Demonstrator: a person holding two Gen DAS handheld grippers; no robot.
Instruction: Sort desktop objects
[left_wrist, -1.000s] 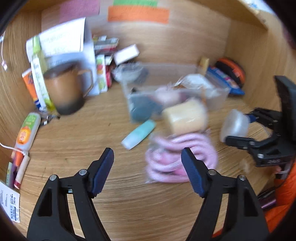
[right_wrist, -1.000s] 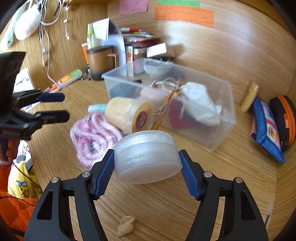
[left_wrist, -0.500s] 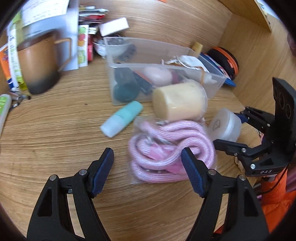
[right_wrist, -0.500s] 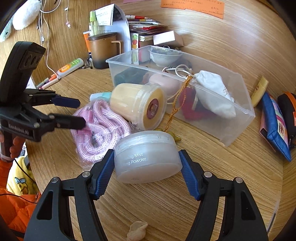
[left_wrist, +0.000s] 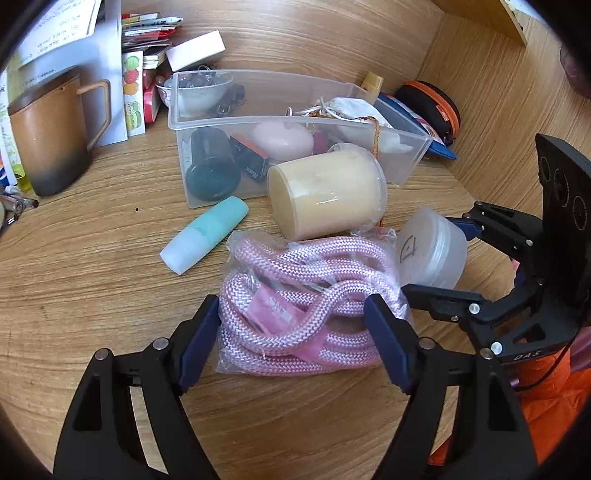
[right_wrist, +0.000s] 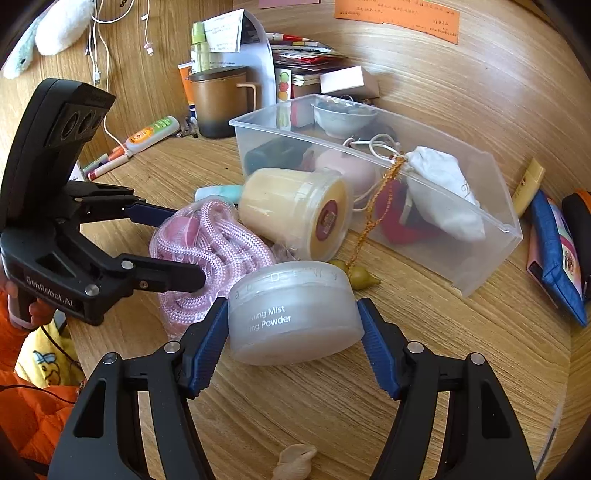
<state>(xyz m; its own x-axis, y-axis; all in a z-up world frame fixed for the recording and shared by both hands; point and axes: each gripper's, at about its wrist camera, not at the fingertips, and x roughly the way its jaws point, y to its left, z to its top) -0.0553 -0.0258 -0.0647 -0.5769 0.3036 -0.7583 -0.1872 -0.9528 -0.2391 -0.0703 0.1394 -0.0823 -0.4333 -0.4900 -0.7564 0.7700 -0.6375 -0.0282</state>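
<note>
My right gripper (right_wrist: 291, 343) is shut on a frosted powder jar (right_wrist: 293, 312), held just above the desk; the jar also shows in the left wrist view (left_wrist: 430, 253). My left gripper (left_wrist: 295, 332) is open, its fingers on either side of a bagged pink rope (left_wrist: 306, 299), low over the desk. The rope also shows in the right wrist view (right_wrist: 210, 243), between the left gripper's fingers (right_wrist: 155, 214). A cream-yellow tub (left_wrist: 325, 192) lies on its side against a clear plastic bin (left_wrist: 406, 162) holding several items.
A teal tube (left_wrist: 205, 234) lies left of the rope. A brown mug (left_wrist: 51, 133), papers and booklets stand at the back left. A blue pouch (right_wrist: 554, 247) and an orange-trimmed case (left_wrist: 432, 103) lie right of the bin. A small beige bit (right_wrist: 295, 461) lies near the front edge.
My left gripper moved forward and down until its open fingers straddle the pink rope. My right gripper kept hold of the powder jar and lowered towards the desk.
</note>
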